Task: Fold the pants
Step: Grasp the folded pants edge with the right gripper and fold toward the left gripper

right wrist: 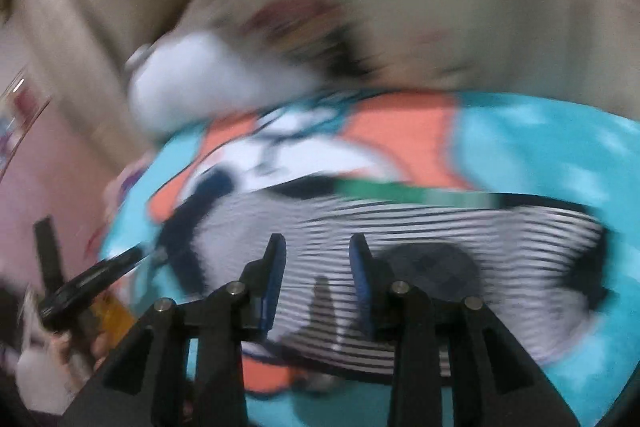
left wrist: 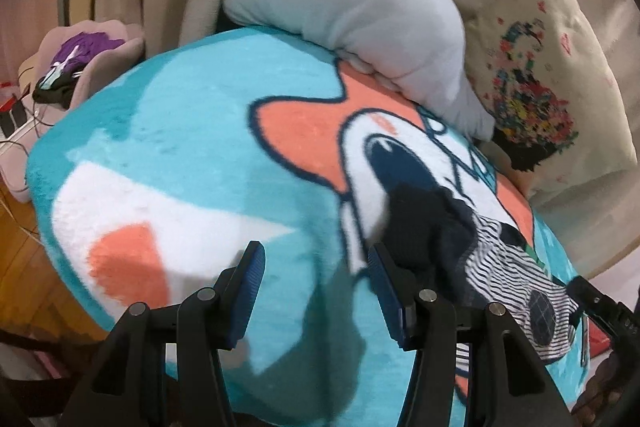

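Nearest in the right wrist view, the right tool (right wrist: 317, 247) hangs above the pants (right wrist: 400, 227) with its jaws apart and nothing between them; the picture is smeared, so finer detail is lost. In the left wrist view the left tool (left wrist: 316, 259) also stands with jaws apart and empty, over the blanket (left wrist: 180, 131), with the pants (left wrist: 492, 259) just beside its right finger.

The pants lie spread on the blanket: thin black-and-white striped cloth with a dark checked patch, a dark part bunched at one end and a green band along the far edge. They look light, soft and limp. They should drape and sag when lifted and may cling to the fleecy blanket. A pinch at the green band, probably the waistband, or at a hem corner would likely hold best; a grip mid-cloth would only gather a fold.

Beyond them lie a grey plush (left wrist: 344, 11) and a floral pillow (left wrist: 552, 79).

Dark lettering on the blanket is partly covered and cannot be read. No brand shows.
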### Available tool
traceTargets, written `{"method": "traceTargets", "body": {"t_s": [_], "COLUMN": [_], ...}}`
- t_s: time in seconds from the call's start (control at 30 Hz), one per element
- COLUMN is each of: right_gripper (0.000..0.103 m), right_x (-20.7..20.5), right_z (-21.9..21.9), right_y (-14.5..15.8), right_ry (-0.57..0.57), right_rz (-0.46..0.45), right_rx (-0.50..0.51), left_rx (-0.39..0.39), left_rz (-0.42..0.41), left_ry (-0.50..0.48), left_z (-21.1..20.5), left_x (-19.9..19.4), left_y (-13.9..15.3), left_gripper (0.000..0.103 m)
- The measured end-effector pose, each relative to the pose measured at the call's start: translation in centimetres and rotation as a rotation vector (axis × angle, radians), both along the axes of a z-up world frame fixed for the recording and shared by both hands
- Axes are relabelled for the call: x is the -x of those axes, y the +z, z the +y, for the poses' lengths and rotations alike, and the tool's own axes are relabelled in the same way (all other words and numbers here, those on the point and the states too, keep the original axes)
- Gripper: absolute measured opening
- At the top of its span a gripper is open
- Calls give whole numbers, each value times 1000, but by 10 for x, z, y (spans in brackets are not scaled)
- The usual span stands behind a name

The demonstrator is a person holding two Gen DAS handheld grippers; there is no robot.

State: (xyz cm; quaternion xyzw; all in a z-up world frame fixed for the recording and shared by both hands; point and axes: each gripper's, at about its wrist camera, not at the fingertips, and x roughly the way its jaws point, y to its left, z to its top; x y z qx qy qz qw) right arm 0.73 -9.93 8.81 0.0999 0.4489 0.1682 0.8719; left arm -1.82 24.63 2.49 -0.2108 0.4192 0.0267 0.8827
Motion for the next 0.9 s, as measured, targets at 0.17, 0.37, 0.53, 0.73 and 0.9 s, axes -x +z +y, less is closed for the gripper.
{"method": "traceTargets", "body": {"t_s": [0.17,0.37,0.53,0.73,0.9], "right_gripper": [48,61,71,29,21], "right_x": [-33,-62,-59,-52,-59], "right_z": [98,191,236,229,205], "right_y": [-21,-48,-74,-66,-54], "right_ry": [191,276,280,262,242], "right_rz": [89,131,96,39,63], "right_rx": [51,274,488,496,368], "left_rx": [0,3,25,69,92], "left_rz": [3,-21,-34,-62,-64], "left_ry": [33,34,17,5,-42], "left_z": [18,28,32,35,20], "left_x": [5,12,15,21,19], "left_y": [-8,-8,-10,-9,-9], "left_gripper": [57,59,59,60,61]}}
